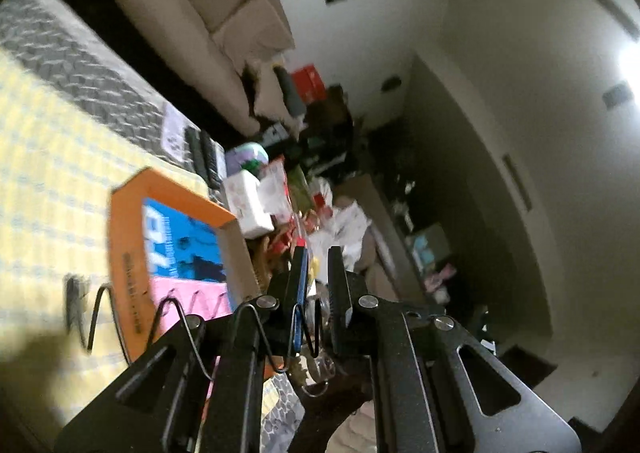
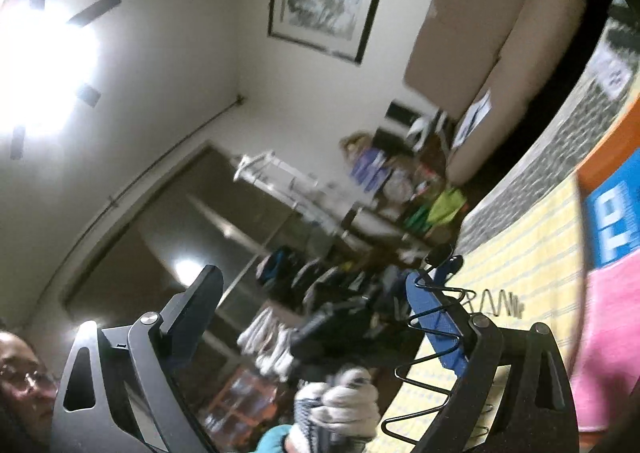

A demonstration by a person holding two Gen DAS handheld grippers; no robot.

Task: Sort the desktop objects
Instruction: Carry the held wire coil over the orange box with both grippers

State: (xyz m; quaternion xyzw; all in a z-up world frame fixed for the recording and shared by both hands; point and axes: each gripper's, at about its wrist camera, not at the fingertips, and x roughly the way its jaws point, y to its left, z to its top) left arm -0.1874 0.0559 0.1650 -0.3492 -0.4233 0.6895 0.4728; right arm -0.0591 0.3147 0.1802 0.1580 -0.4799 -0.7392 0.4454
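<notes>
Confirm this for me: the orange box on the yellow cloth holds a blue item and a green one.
Not quite. The orange box on the yellow cloth holds a blue item and a pink one, not a green one. The left wrist view shows it.

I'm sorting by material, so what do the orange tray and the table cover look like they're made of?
Orange tray: seemingly cardboard, matte finish, with flat folded walls and a raw brown inner edge.
Table cover: probably woven fabric or a soft mat; the yellow check pattern looks matte, without glare. Motion blur leaves this uncertain.
</notes>
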